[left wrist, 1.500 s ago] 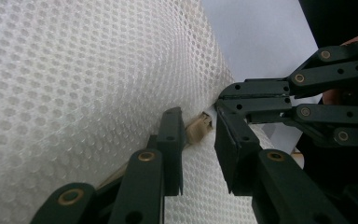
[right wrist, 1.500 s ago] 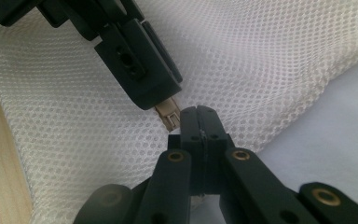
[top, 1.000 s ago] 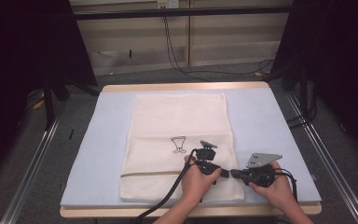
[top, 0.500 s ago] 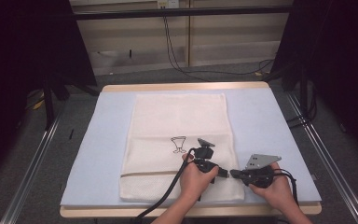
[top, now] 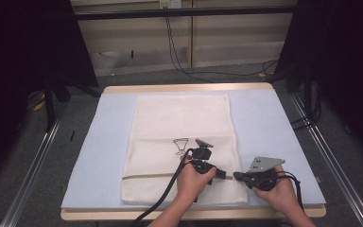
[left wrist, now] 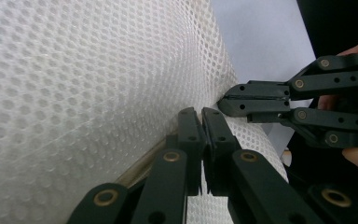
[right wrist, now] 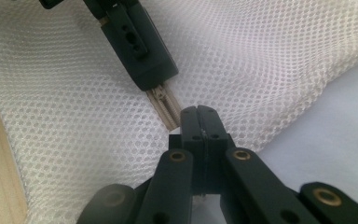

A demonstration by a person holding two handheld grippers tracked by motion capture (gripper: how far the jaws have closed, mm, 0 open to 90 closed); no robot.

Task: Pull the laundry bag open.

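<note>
A white mesh bag lies flat on the pale blue mat, with a beige zipper running across near its front edge. At the bag's front right corner my left gripper is shut on the zipper's end; the beige zipper strip comes out from between its jaws. My right gripper faces it tip to tip, shut on the mesh bag's edge just past the zipper's end. In the left gripper view my own closed jaws press into the mesh, with the right gripper close beside.
A small black line drawing is printed on the bag's middle. The mat covers a wooden table with metal rails on both sides. Cables hang against the back wall. Bare mat lies left and right of the bag.
</note>
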